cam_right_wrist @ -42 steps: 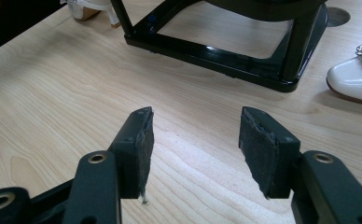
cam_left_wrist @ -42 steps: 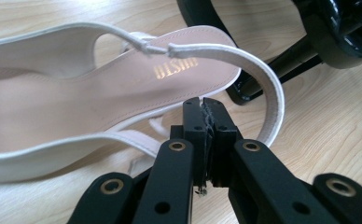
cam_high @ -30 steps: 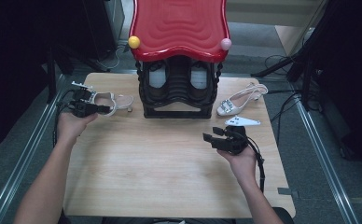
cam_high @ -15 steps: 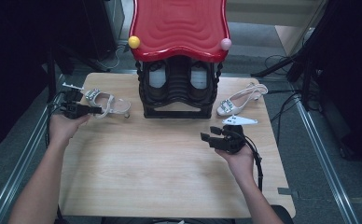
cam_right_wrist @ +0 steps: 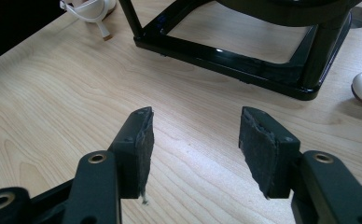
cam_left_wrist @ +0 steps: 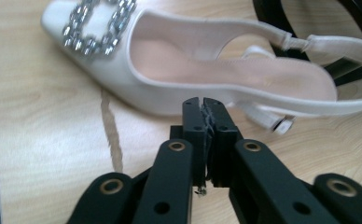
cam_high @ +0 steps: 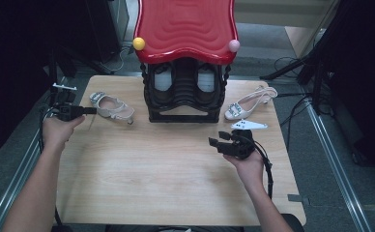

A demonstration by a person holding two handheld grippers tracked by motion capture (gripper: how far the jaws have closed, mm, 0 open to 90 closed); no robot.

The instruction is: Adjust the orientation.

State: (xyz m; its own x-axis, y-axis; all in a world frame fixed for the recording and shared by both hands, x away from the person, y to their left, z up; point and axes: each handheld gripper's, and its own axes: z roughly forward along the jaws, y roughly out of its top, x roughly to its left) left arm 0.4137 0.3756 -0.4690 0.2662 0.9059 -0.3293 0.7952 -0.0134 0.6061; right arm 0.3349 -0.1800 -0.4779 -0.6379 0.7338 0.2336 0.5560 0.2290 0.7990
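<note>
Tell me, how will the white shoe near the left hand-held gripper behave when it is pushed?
The white shoe probably slides easily on the smooth table. Its thin heel strap looks floppy. On its narrow heel it may tip sideways.

1. Pale light-wood table top (cam_high: 166,188) with flowing darker grain
2. White slingback shoe with a silver rhinestone buckle (cam_left_wrist: 179,65), its insole pale pink
3. Second white slingback shoe (cam_high: 250,103), also with a sparkly silver buckle
4. Glossy black rack (cam_high: 185,92) under a wavy red top (cam_high: 185,26), with one yellow knob (cam_high: 138,43) and one pink knob (cam_high: 234,46)
5. Both grippers, left (cam_left_wrist: 201,106) and right (cam_right_wrist: 195,140), matte black
</note>
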